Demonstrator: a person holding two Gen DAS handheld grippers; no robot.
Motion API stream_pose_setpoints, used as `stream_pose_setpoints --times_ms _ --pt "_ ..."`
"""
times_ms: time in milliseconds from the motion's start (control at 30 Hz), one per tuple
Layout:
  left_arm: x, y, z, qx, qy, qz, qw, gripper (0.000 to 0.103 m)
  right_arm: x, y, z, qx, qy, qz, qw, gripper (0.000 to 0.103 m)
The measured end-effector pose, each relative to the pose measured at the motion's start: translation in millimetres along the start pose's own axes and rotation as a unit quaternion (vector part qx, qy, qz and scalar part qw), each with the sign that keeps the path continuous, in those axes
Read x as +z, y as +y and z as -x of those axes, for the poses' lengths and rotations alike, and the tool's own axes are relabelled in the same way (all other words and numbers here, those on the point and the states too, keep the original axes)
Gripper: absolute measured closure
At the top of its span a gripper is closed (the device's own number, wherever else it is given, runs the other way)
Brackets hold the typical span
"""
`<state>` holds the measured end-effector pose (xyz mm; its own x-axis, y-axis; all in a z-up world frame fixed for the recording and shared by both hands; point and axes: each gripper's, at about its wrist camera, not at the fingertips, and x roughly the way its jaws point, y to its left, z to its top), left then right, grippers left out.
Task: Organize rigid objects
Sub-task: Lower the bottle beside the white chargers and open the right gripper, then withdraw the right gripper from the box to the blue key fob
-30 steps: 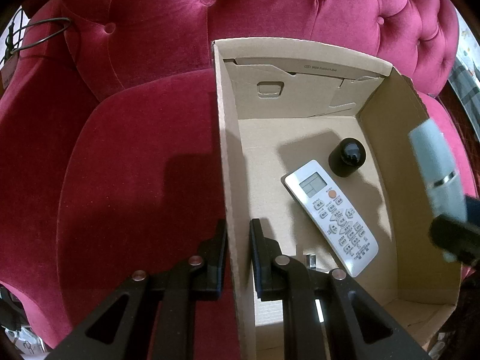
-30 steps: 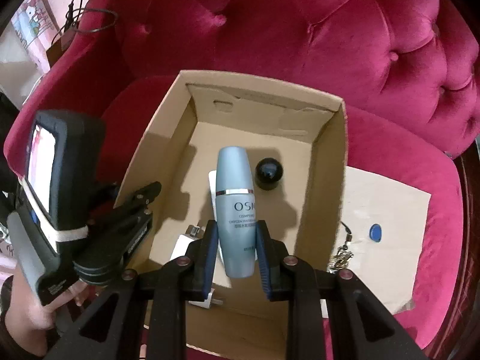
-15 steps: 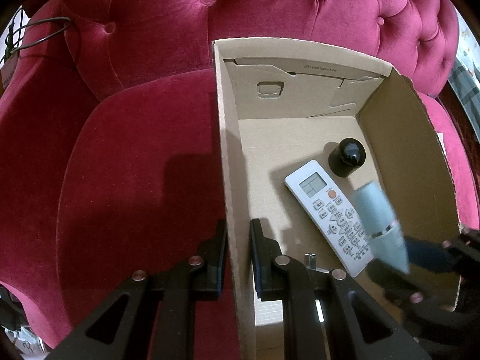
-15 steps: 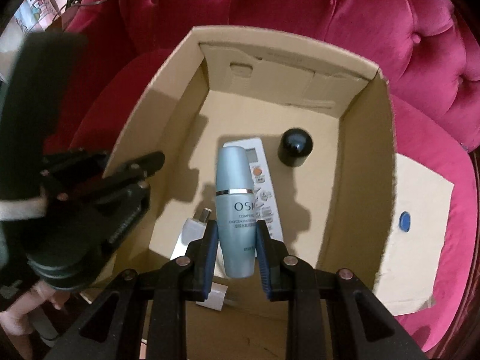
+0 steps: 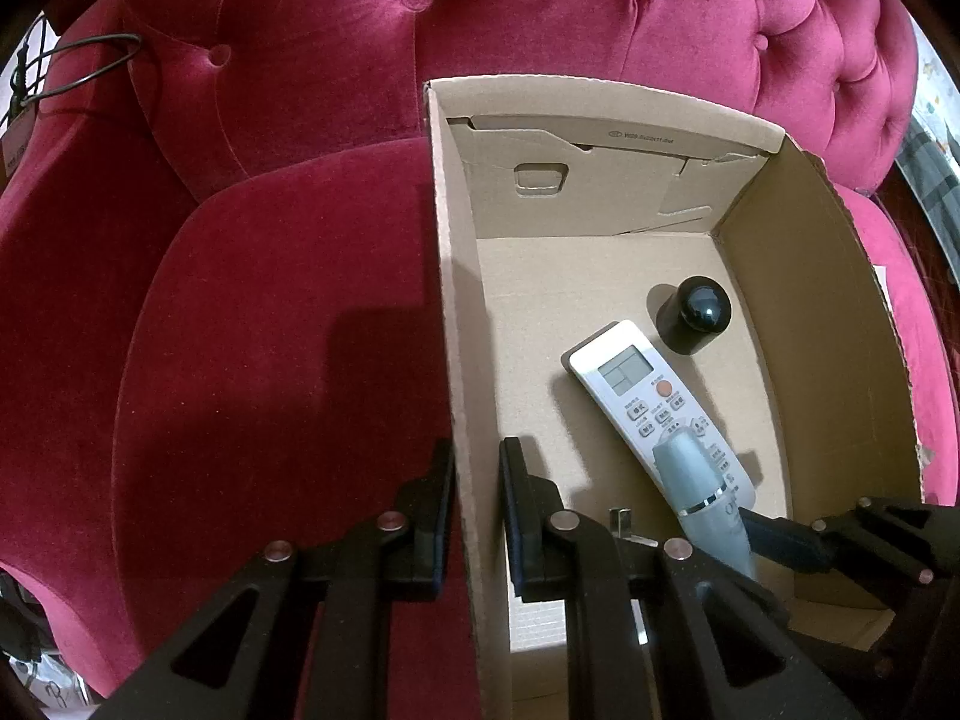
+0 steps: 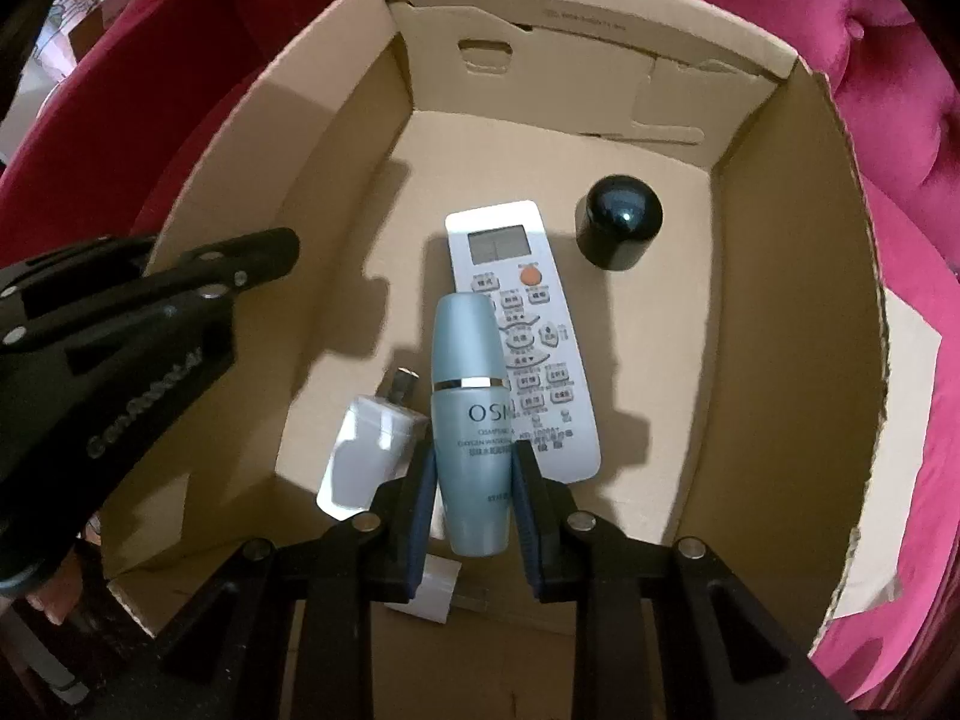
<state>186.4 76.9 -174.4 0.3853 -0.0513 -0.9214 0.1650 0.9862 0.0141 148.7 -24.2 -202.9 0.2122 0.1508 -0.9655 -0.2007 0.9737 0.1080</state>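
While right claw [image 6: 471, 483] grips bottle [image 6: 471, 414], charger [image 6: 369, 456] lies half-hidden.

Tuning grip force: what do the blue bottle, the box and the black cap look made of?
Blue bottle: probably plastic or frosted glass, satin sheen, silver band.
Cardboard box: matte brown cardboard, with cut edges and a fold-in flap.
Black cap: likely glossy plastic, with a sharp highlight on its dome.

The right gripper [image 6: 471, 483] squeezes a light blue bottle [image 6: 471, 414] inside the cardboard box [image 6: 792, 312]. The bottle's top lies over a white remote [image 6: 522, 324], with a white plug [image 6: 369, 450] just beside it. A black round cap [image 6: 618, 231] sits near the remote, and the left gripper [image 6: 198, 282] pinches the box's left wall.
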Motion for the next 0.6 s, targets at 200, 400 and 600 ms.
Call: stream_pose_setpoints --times_ms 200,400,600 --pt "1.3 0.1 -0.1 0.0 0.0 0.0 1.0 0.087 -0.7 -0.9 -1.2 0.006 0.001 -0.003 1.0 0.076" --pt "1.4 0.0 -0.6 0.001 0.0 0.0 1.0 0.087 -2.6 -3.0 7.7 0.004 -0.008 -0.003 1.0 0.065" --pt "1.5 0.8 -1.6 0.0 0.0 -0.001 1.0 0.087 -0.9 -4.4 18.4 -0.007 -0.022 0.0 1.0 0.06"
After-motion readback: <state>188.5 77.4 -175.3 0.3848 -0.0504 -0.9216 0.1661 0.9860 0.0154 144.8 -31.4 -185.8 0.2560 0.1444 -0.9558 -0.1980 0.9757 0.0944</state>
